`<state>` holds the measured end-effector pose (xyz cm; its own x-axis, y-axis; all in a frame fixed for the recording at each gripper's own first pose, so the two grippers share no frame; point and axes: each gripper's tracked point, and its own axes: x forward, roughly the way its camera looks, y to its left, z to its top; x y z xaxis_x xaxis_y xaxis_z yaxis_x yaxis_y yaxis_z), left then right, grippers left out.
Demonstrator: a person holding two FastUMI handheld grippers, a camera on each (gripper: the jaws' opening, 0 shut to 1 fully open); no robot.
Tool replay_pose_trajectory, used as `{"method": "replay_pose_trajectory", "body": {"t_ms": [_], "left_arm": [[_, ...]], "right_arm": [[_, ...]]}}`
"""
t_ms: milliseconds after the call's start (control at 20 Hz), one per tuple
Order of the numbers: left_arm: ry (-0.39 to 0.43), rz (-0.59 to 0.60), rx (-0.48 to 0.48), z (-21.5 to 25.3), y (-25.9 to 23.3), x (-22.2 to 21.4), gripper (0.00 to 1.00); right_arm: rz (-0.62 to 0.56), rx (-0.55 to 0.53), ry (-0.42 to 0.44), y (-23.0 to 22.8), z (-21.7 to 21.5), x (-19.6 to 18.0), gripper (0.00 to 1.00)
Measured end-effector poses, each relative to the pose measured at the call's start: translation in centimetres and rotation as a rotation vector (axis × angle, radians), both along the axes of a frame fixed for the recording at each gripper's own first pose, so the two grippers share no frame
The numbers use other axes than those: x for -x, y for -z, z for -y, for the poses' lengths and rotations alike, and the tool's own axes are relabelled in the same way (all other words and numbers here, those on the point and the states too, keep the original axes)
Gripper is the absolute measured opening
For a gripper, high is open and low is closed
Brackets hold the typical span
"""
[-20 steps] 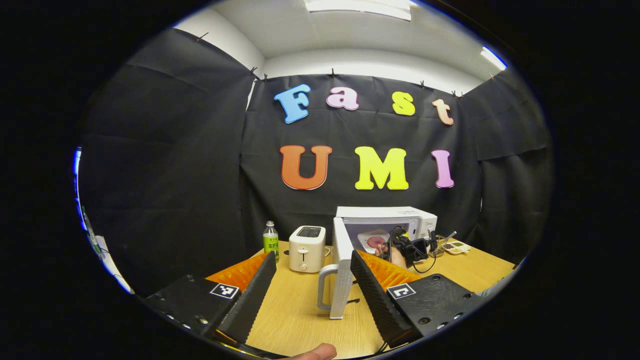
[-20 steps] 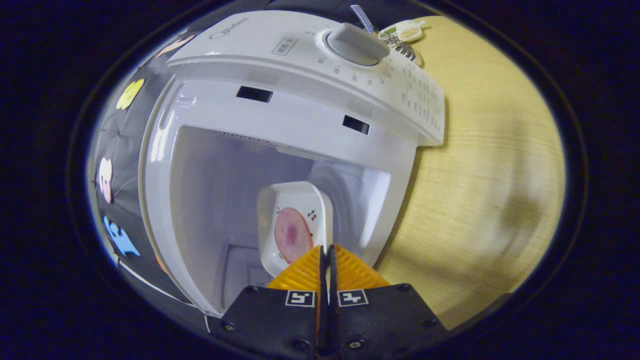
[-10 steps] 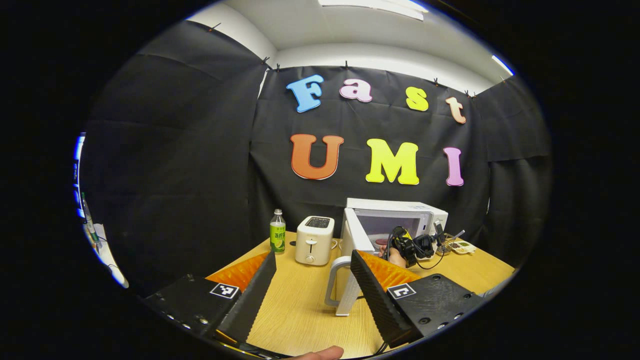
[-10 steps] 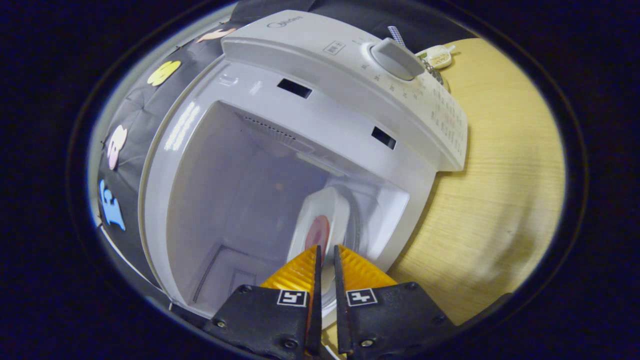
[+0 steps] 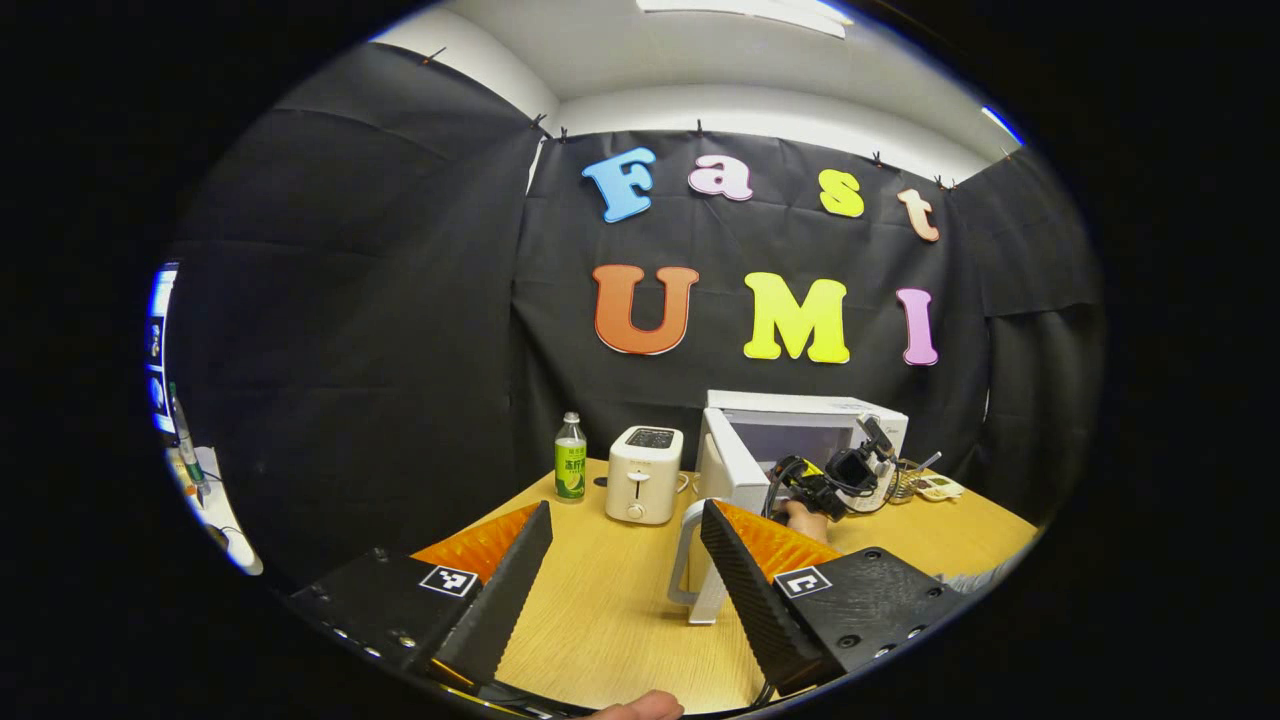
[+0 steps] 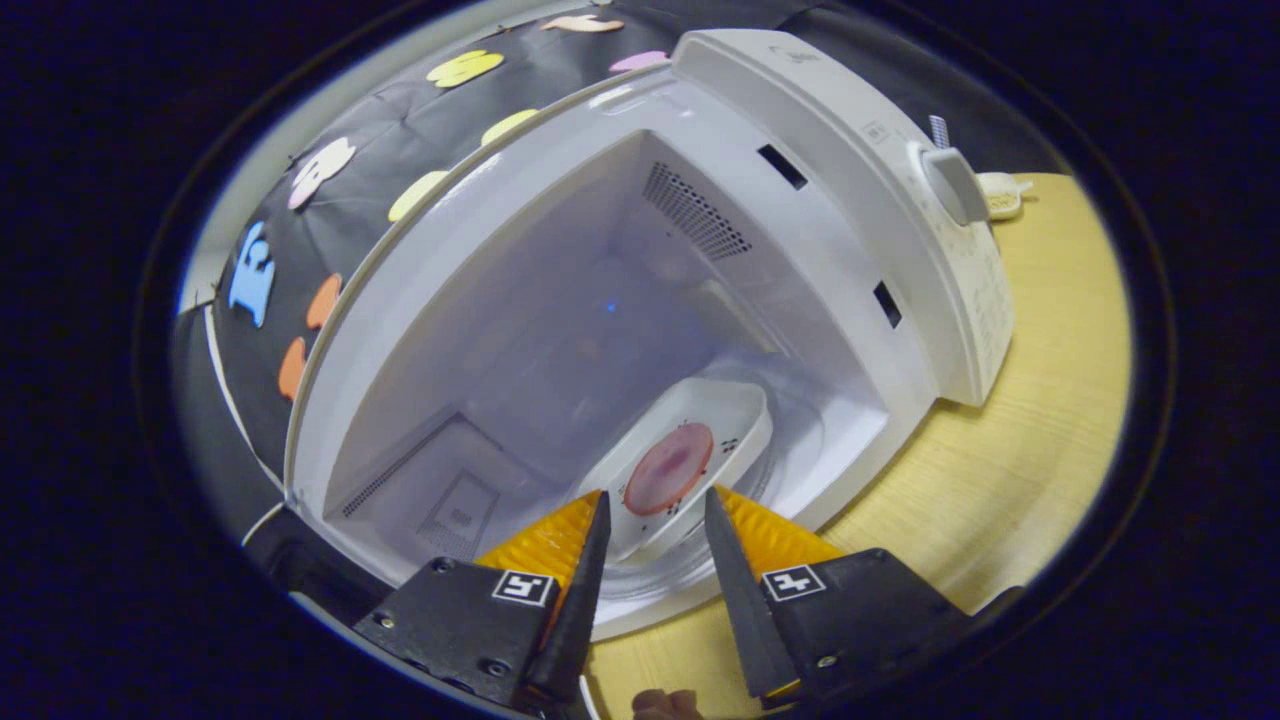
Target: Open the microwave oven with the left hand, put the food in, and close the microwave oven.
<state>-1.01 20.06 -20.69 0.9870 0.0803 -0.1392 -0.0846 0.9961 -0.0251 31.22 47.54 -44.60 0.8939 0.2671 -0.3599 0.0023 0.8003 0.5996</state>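
The right gripper point(image 6: 652, 515) has its fingers apart, holding nothing; just ahead, one plate point(image 6: 690, 465) with one slice of food point(image 6: 668, 468) sits inside the one microwave point(image 6: 940, 250); the left gripper point(image 5: 625, 545) is spread wide and empty, near the microwave's open door point(image 5: 722, 490); only closing is left, I think.

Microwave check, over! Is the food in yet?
Both claws open. Plate of food released inside the microwave. Door wide open. Nothing blocking it.
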Motion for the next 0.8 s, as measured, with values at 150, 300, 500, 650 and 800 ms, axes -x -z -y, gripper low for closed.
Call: {"method": "replay_pose_trajectory", "body": {"t_ms": [150,300,500,650,800], "left_arm": [[-0.036,-0.008,0.011,-1.1,1.5,-0.4,0.92],[-0.057,-0.031,0.04,-2.2,3.1,-1.0,0.92],[-0.049,-0.063,0.091,-2.8,5.1,-1.9,0.92],[-0.079,-0.084,0.093,-4.1,6.4,-2.6,0.77],[-0.037,-0.076,0.057,-3.3,6.6,-3.4,0.68]], "right_arm": [[0.062,0.142,-0.091,-0.8,0.9,1.6,0.9],[0.099,0.287,-0.142,-2.0,3.6,3.6,0.9],[0.184,0.322,-0.19,-6.5,7.4,6.0,1.0],[0.227,0.334,-0.248,-10.3,10.4,9.1,0.91],[0.27,0.401,-0.271,-14.1,14.4,12.4,0.91]]}}
